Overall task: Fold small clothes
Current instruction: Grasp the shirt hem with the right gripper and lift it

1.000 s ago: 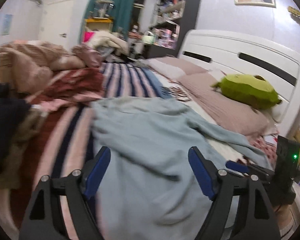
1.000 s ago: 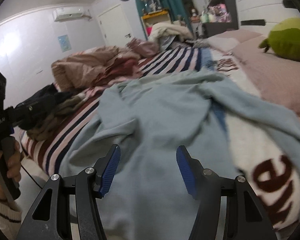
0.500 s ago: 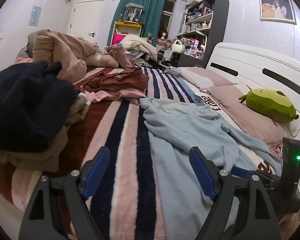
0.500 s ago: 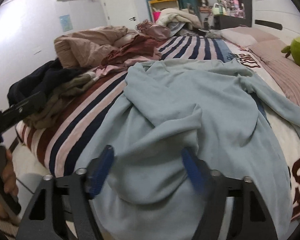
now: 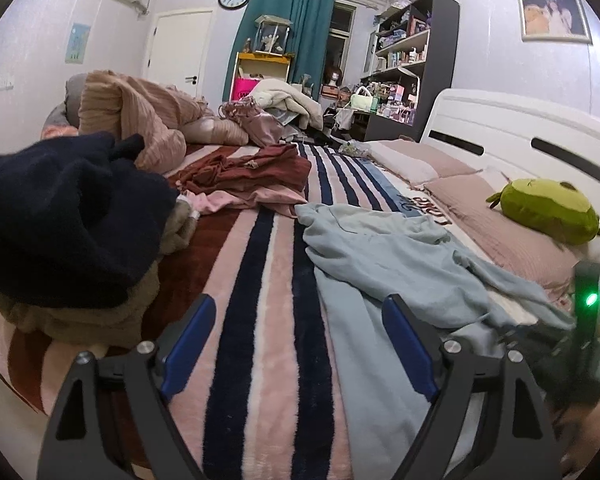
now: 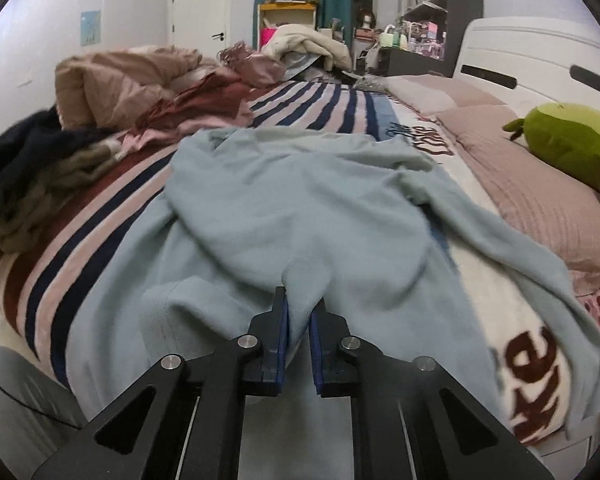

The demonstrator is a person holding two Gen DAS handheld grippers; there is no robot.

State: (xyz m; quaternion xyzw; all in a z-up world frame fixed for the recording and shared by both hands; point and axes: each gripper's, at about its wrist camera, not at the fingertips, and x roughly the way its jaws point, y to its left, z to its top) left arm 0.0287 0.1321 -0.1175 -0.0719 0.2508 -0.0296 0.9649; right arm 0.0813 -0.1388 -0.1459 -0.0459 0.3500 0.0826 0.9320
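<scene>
We clamp our right hand-held gripper (image 6: 299, 320) on the light blue sweatshirt's (image 6: 300, 216) hem to lift it for folding. Our left hand-held gripper (image 5: 296, 340) is opening, nothing between its jaws, above the striped blanket (image 5: 260, 280).

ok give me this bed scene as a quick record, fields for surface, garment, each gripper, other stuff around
surface: striped pink, navy and maroon plush blanket on a bed
garment: crumpled light blue long-sleeved top, spread on the blanket
right gripper: shut on the near edge of the top
left gripper: jaws opening, only blanket between them, top beside its right finger
pile: dark navy knit garment on the left
other: green plush toy on a pink pillow
</scene>
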